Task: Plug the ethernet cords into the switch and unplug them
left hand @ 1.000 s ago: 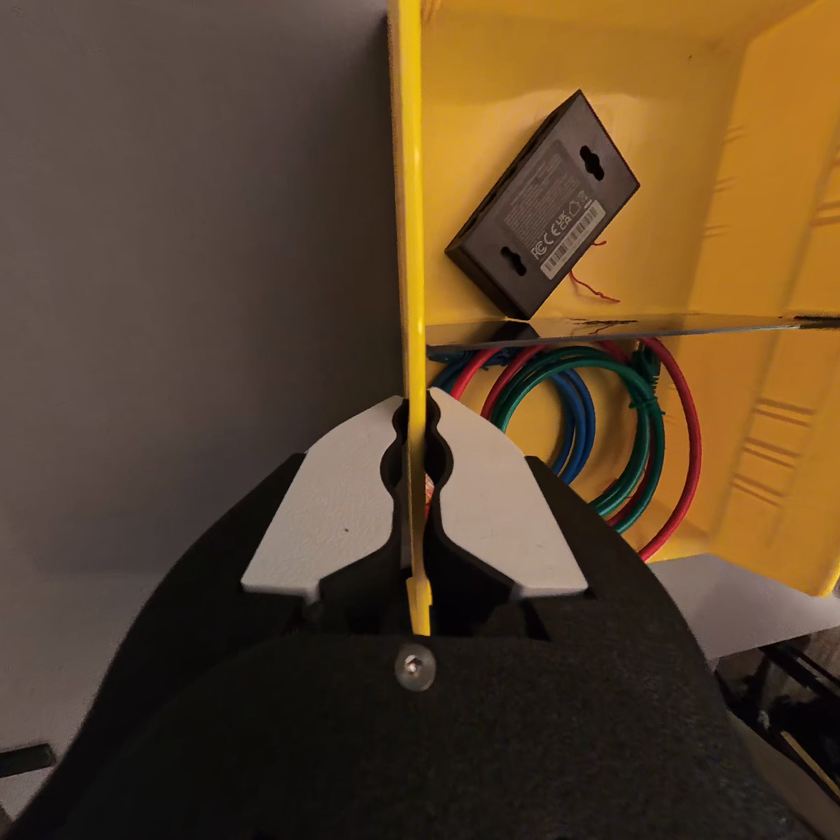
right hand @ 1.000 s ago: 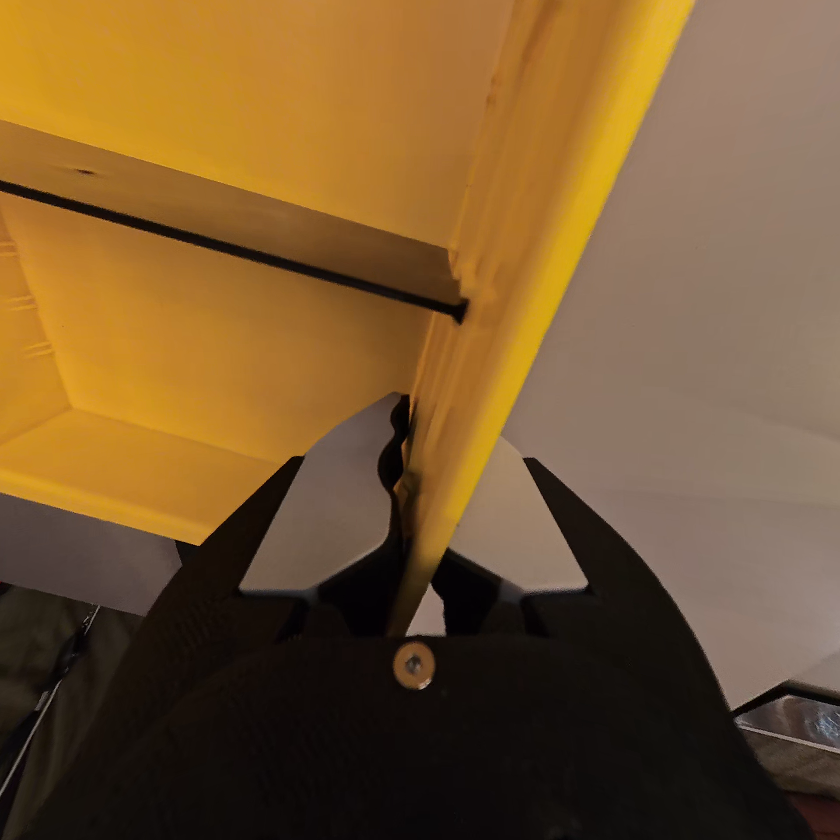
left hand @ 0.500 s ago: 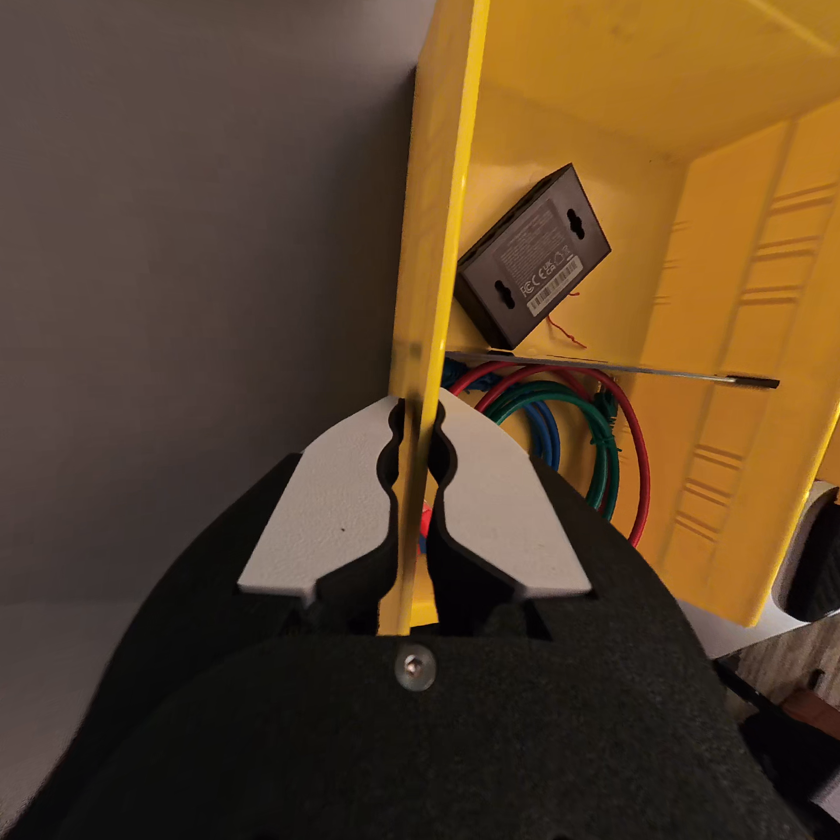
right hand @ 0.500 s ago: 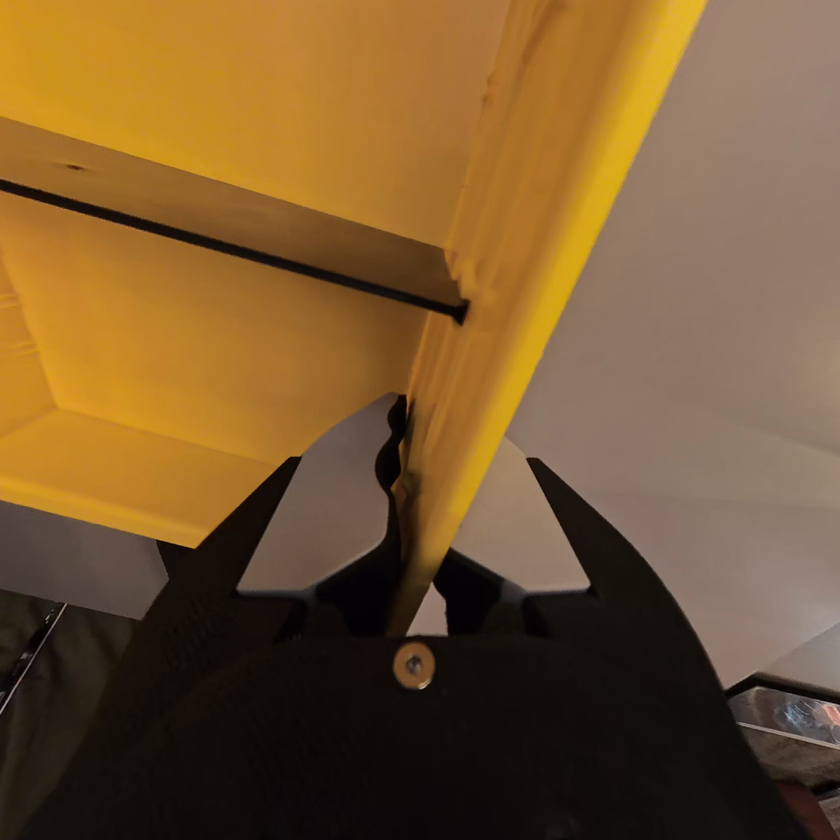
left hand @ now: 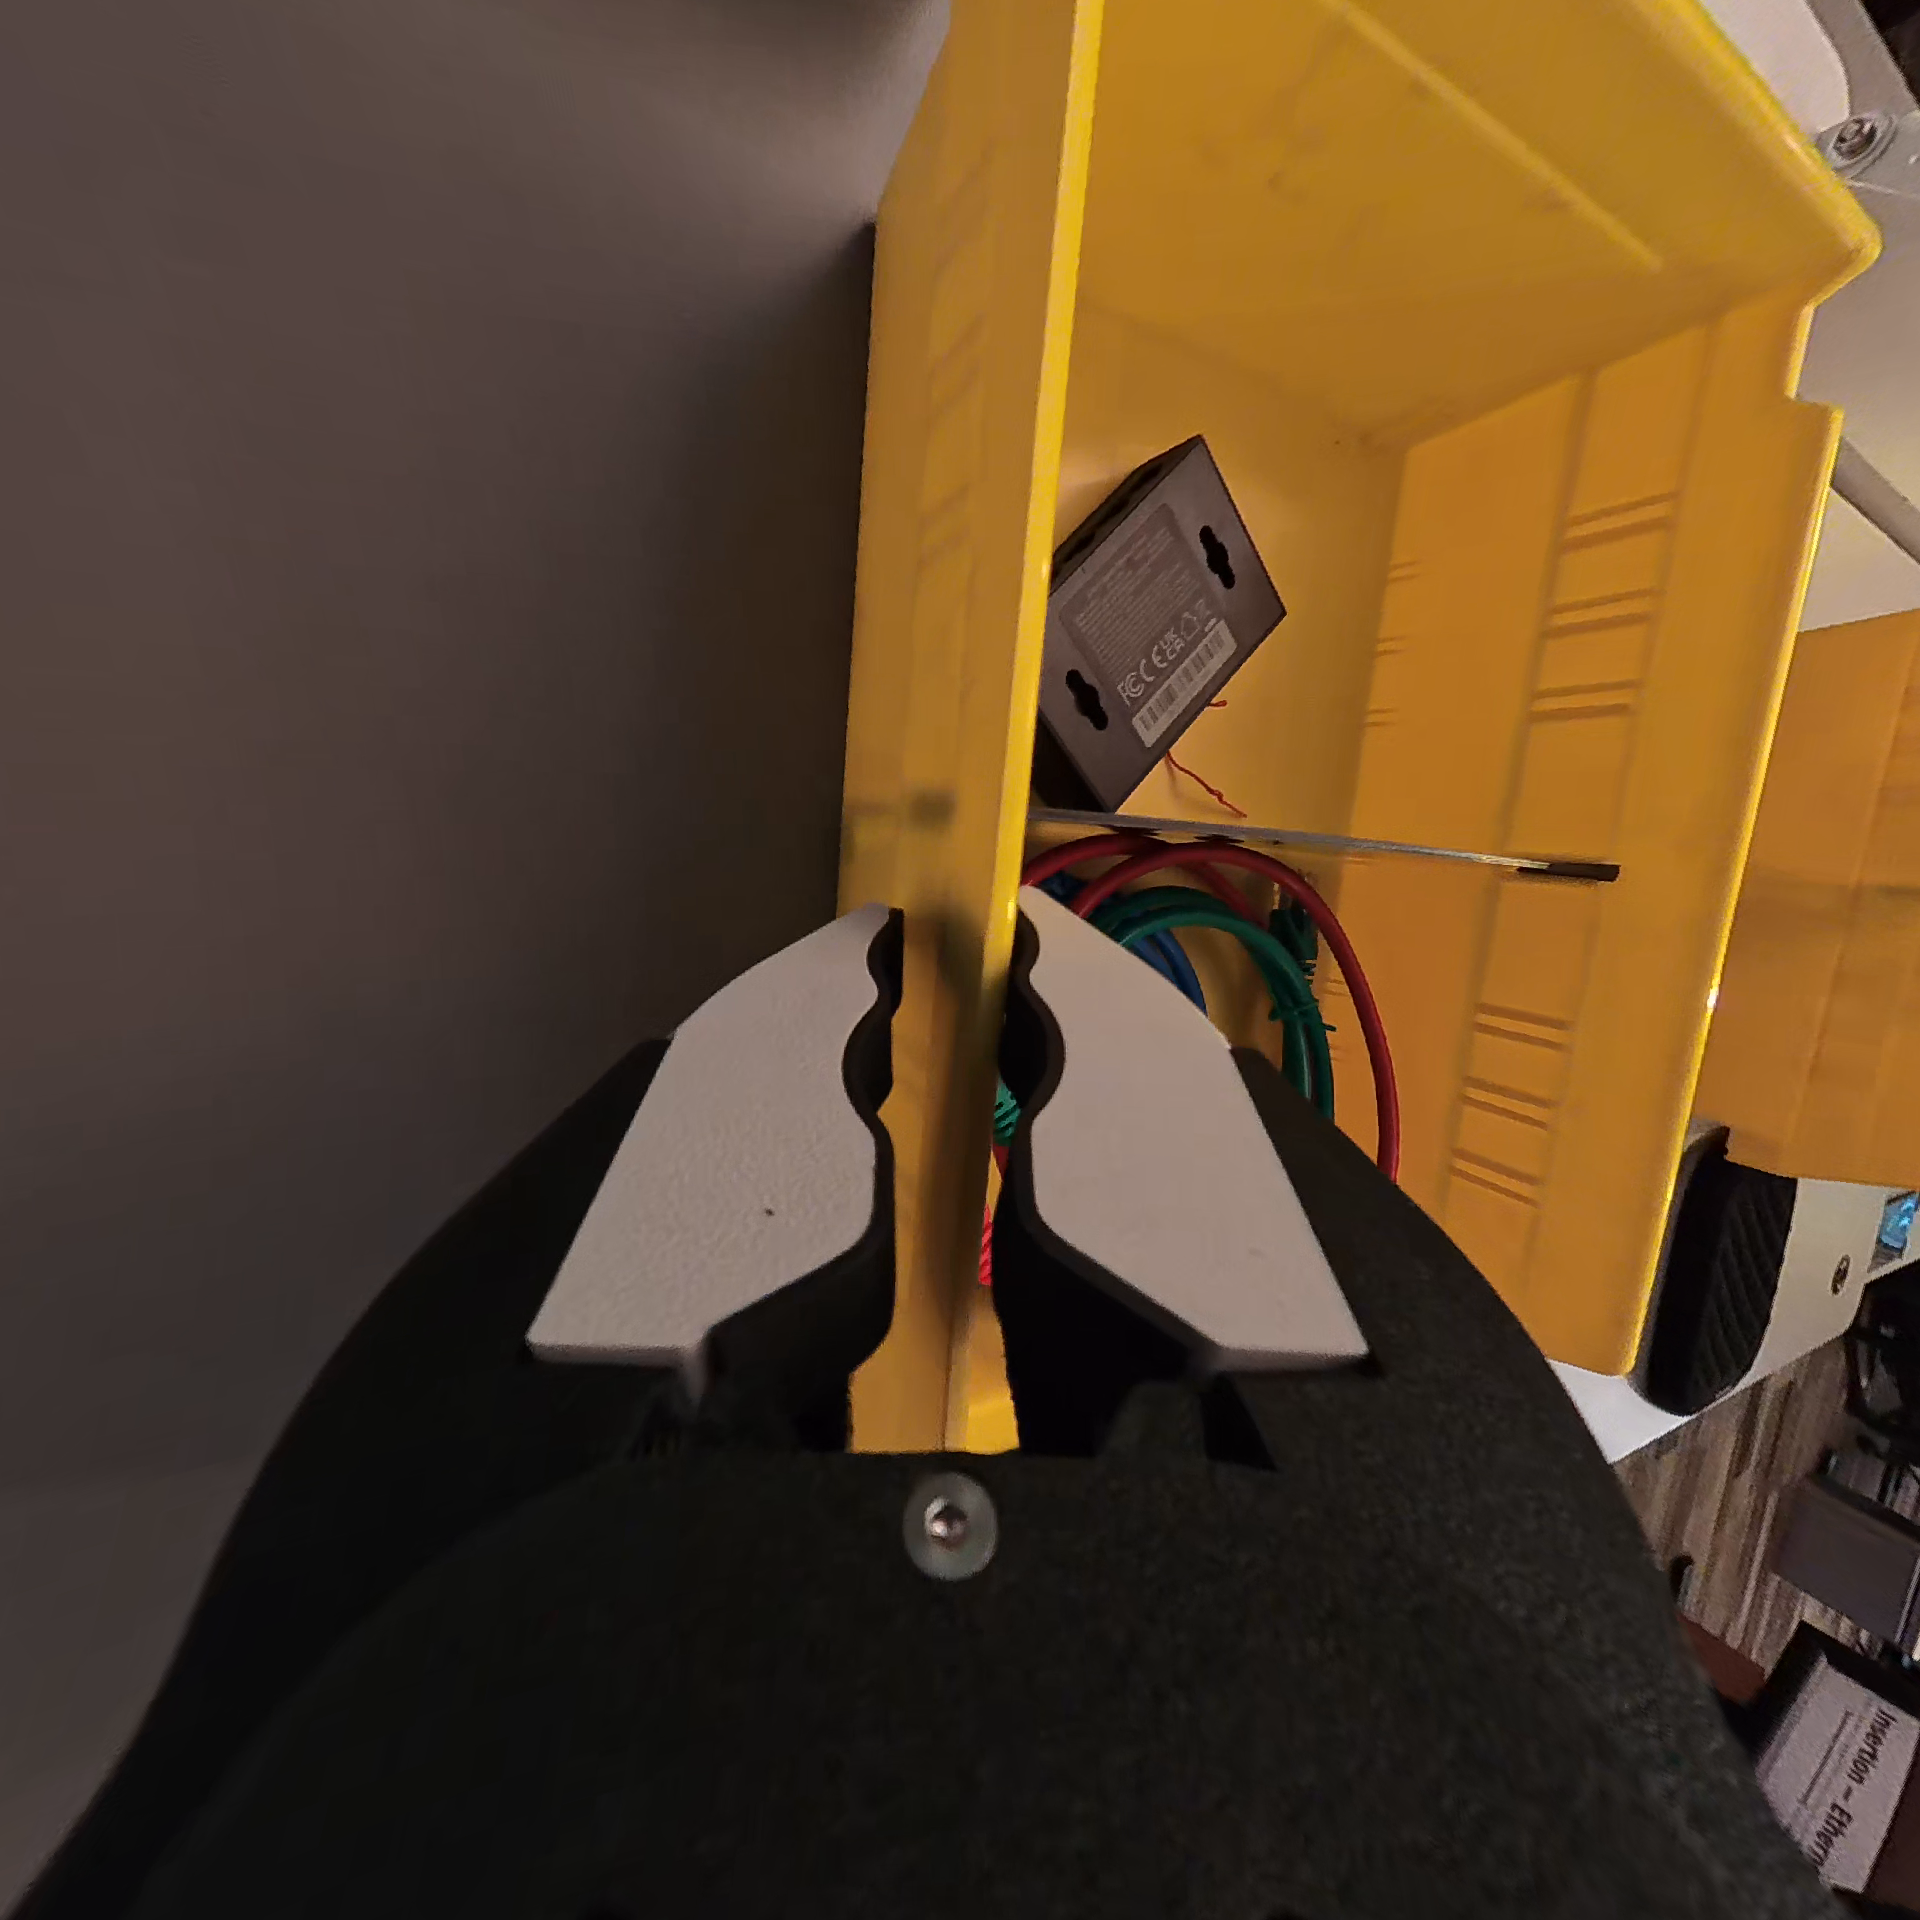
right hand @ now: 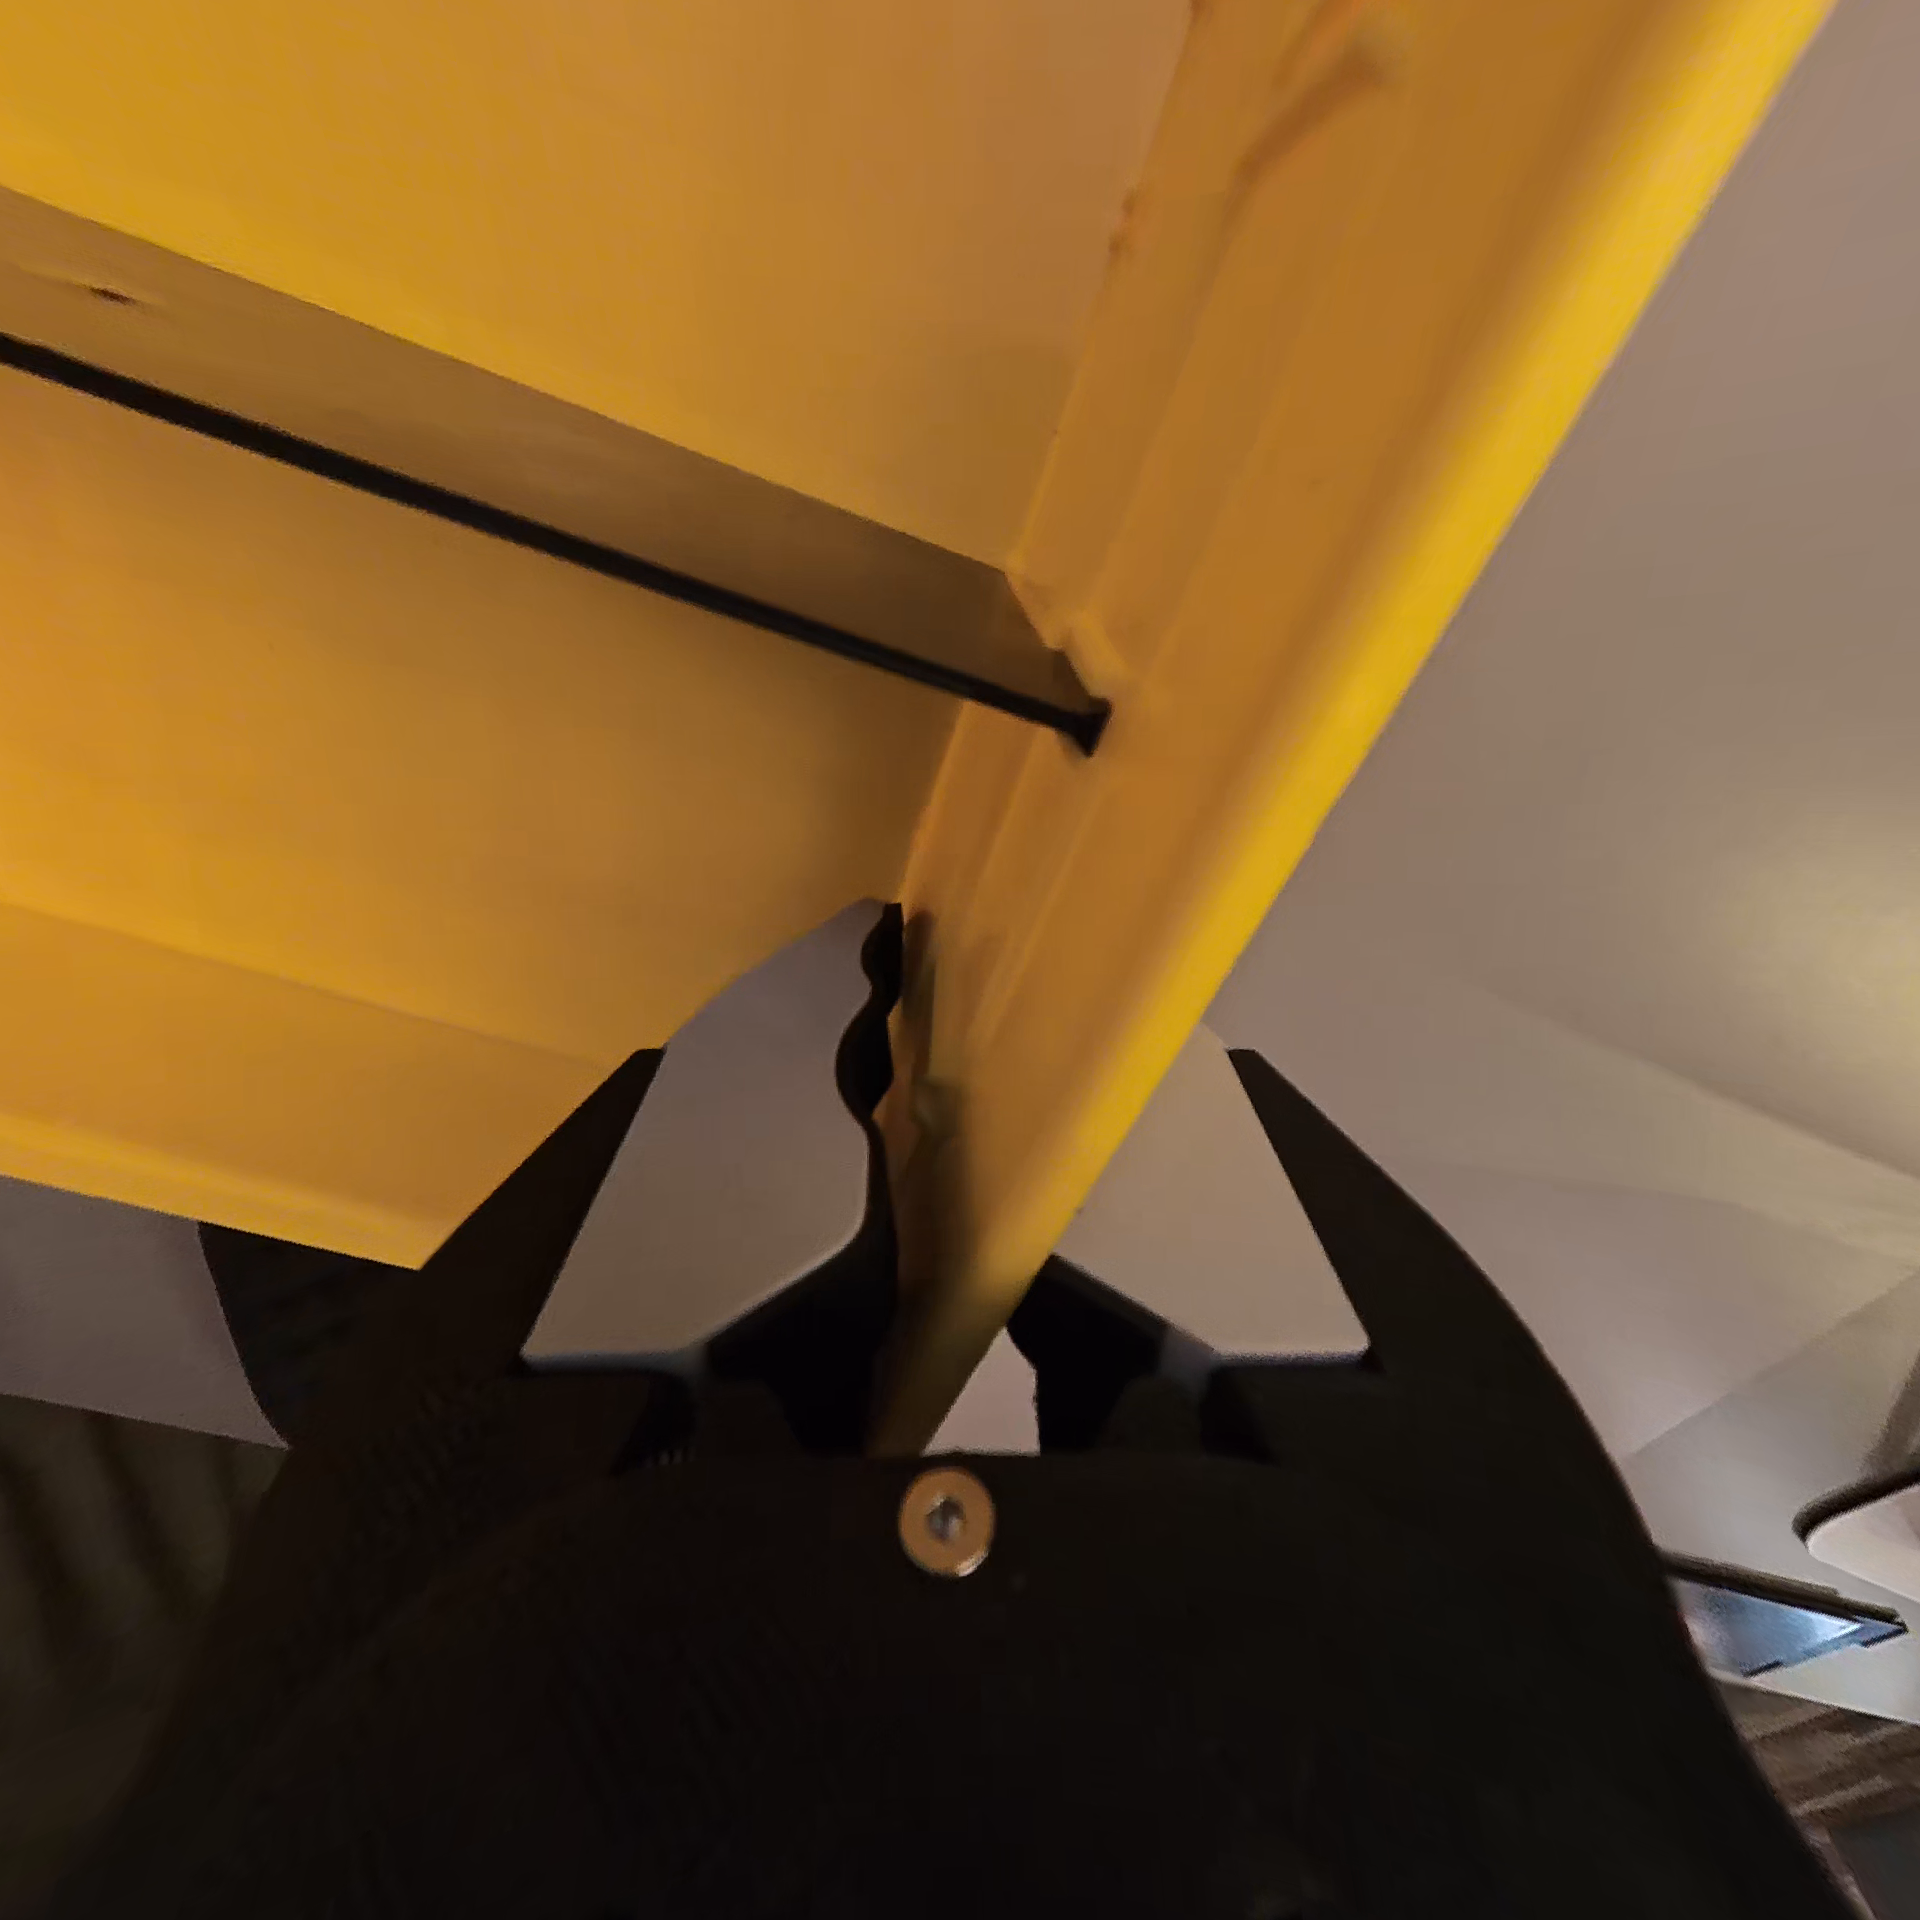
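1. Switch (left hand: 1158, 623): black box, underside with a pale label facing the camera, tilted; it lies in the far compartment of the bin, against the bin's left wall.
2. Cords (left hand: 1288, 997): red, green and blue, coiled together in the near compartment, just this side of the divider.
3. Divider (left hand: 1351, 847): thin dark sheet across the bin, between switch and cords.
4. Bin (left hand: 1507, 727): yellow plastic, ribbed right wall, tilted.
5. Left hand-held gripper (left hand: 951, 1039): jaws pinching the bin's left wall edge-on.
6. Right hand-held gripper (right hand: 966, 1049): jaws clamped on the bin's right wall (right hand: 1195, 727); the right finger is mostly hidden behind it.
7. Worktop (left hand: 1621, 1403): white, seen below the bin's near corner.
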A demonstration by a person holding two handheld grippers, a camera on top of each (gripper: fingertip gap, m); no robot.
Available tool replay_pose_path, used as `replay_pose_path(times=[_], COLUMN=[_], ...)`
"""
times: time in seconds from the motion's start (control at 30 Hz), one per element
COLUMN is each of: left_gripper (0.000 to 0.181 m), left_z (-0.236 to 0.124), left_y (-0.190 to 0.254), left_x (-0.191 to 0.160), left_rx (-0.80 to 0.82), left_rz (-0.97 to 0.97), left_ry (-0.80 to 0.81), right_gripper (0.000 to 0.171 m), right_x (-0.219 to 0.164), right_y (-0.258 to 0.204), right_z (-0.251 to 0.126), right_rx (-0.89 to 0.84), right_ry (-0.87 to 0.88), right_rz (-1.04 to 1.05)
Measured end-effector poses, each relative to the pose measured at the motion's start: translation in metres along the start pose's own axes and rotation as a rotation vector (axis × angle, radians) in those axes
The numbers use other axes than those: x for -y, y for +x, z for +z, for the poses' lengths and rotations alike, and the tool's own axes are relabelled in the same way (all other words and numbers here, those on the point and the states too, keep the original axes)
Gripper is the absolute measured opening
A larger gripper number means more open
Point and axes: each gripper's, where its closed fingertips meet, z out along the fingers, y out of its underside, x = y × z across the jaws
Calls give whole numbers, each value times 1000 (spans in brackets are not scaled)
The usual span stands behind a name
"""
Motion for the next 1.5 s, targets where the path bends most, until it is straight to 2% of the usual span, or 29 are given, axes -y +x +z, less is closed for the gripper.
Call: replay_pose_path(times=[0.1, 0.17, 0.33, 0.43, 0.53, 0.63, 0.73, 0.8, 0.87, 1.0, 1.1, 1.2, 1.33, 1.5], left_gripper=[17, 18, 26, 36, 36, 34, 34, 34, 35, 39, 44, 44, 44, 44], left_z=[0, 0, -23, -52, -89, -112, -106, -101, -98, -85, -88, -96, -99, -100], left_y=[1, 3, 12, 14, 28, 54, 96, 117, 131, 169, 188, 200, 214, 210], left_x=[0, 1, 24, 39, 50, 48, 34, 29, 27, 17, 22, 33, 46, 64], left_rx=[-14, -30, -98, -9, 157, 264, 186, 230, 321, 272, 283, 325, 300, 332], left_rz=[14, 38, 135, 315, 544, 631, 628, 694, 760, 811, 841, 871, 885, 919], left_ry=[9, 16, 208, 345, 492, 592, 658, 716, 767, 767, 804, 870, 905, 935], right_gripper=[17, 22, 41, 46, 49, 50, 65, 75, 79, 78, 69, 70, 75, 80], right_x=[1, 2, 8, 24, 39, 56, 73, 80, 84, 103, 109, 108, 113, 124], right_y=[1, 2, 10, 10, 2, -37, -108, -157, -209, -285, -332, -367, -390, -396], right_z=[0, 0, -11, -45, -98, -148, -189, -206, -210, -196, -205, -221, -231, -245], right_rx=[16, -2, -120, -196, -291, -244, 2, 136, 227, 222, 194, 231, 260, 362], right_ry=[9, 17, 96, 271, 482, 757, 1120, 1333, 1447, 1410, 1476, 1537, 1545, 1582], right_rz=[-12, -23, -93, -129, -185, -290, -395, -490, -626, -792, -918, -1001, -1057, -1004])
